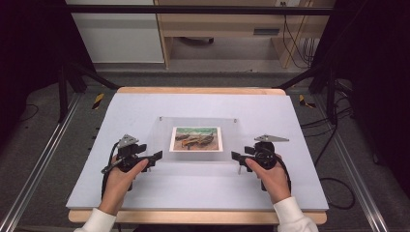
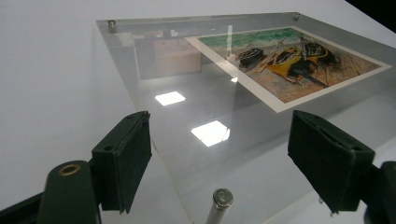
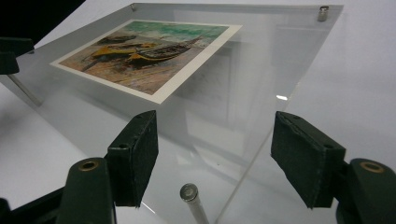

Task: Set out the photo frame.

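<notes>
Here both hands (image 1: 126,170) (image 1: 269,173) aim open jaws at the acrylic frame's (image 1: 193,159) near corners.

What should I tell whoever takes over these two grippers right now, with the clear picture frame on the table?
Left gripper: jaws open, at the frame's near left corner, the metal standoff pin between them, nothing gripped.
Right gripper: jaws open, at the near right corner, its pin between the jaws, nothing gripped.
Acrylic frame: lies on the pale board, propped on its corner pins, with the boat print sandwiched in it.
Done: both grippers lined up on the near corners.
Left: probably close on the near corners or pins, then lift or open the frame; the goal beyond that I can't tell.
</notes>
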A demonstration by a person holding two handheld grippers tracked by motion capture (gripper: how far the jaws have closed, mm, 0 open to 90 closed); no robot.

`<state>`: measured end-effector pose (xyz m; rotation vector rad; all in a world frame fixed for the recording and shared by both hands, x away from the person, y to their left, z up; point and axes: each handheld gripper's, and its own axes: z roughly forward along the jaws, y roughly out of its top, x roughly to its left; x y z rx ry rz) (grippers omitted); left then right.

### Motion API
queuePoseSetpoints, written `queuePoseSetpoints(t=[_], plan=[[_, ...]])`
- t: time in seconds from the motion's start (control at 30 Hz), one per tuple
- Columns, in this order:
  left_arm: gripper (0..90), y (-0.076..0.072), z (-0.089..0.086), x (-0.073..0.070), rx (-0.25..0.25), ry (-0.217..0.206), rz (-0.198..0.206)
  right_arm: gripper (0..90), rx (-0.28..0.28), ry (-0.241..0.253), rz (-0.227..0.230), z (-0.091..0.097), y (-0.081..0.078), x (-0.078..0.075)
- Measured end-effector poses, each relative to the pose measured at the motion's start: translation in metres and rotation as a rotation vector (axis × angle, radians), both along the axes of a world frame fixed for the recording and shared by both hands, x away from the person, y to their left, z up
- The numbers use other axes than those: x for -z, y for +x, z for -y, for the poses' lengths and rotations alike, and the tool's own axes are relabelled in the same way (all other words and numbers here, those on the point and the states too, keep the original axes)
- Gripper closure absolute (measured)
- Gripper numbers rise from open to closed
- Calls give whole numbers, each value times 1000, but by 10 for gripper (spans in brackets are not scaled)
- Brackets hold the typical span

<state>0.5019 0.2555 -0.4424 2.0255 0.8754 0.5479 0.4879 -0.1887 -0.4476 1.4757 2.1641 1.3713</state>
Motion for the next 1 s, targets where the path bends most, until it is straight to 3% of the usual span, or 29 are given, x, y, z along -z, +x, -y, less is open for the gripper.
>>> queuePoseSetpoints(t=[0.23,0.27,0.63,0.73,1.0], plan=[[210,1,-2,5,-28,-68,-63,309,8,48,-34,2,0,3],[210,-12,12,8,-202,-265,-207,309,12,57,-42,2,0,4],[207,-8,6,11,-195,-296,-243,301,25,142,-107,7,1,9],[203,-7,5,12,-192,-302,-250,296,3,186,-146,7,2,11],[199,-5,3,14,-188,-331,-278,294,4,185,-144,6,3,12]])
